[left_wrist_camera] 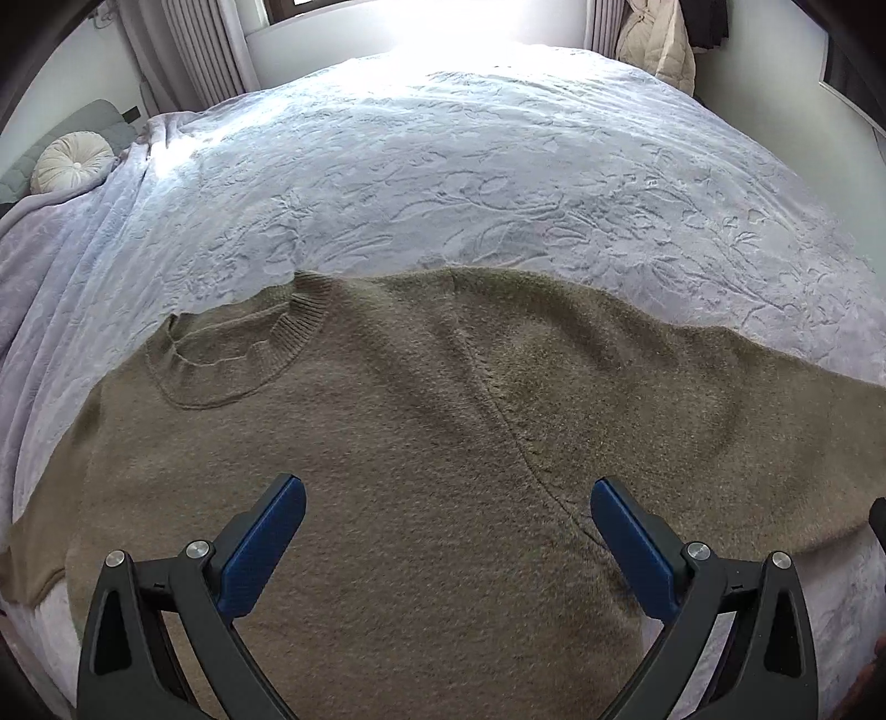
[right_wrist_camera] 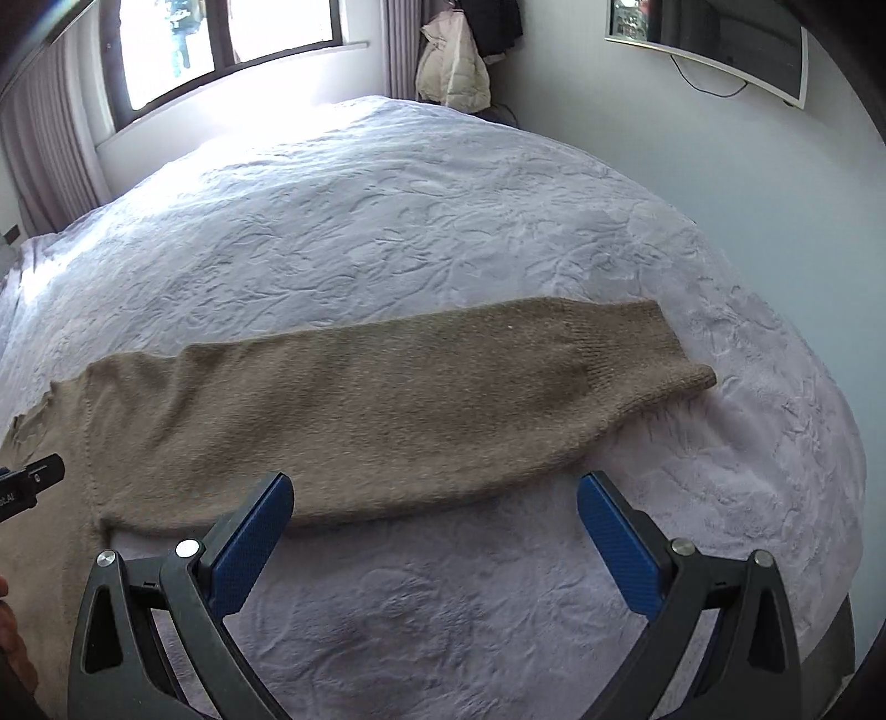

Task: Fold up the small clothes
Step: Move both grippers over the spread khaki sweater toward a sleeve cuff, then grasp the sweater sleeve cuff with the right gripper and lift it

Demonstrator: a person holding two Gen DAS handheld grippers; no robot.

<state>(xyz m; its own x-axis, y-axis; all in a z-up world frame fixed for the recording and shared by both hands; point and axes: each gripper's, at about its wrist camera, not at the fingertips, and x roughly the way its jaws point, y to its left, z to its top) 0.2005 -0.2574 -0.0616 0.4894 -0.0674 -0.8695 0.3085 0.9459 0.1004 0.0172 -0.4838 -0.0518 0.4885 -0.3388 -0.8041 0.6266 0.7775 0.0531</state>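
A brown knit sweater (left_wrist_camera: 421,432) lies flat on the bed, its ribbed collar (left_wrist_camera: 232,343) toward the left. My left gripper (left_wrist_camera: 447,504) hovers open over the sweater's body, nothing between its blue pads. In the right wrist view the sweater's sleeve (right_wrist_camera: 421,399) stretches out to the right, its ribbed cuff (right_wrist_camera: 653,343) at the far end. My right gripper (right_wrist_camera: 434,498) is open just in front of the sleeve's lower edge, over bare blanket. The left gripper's black body (right_wrist_camera: 27,482) shows at the left edge.
The bed carries a pale lilac embossed blanket (left_wrist_camera: 470,183) that extends far beyond the sweater. A round cushion (left_wrist_camera: 72,160) sits at the far left. A beige jacket (right_wrist_camera: 451,66) hangs by the window, and a wall screen (right_wrist_camera: 714,39) hangs at the right.
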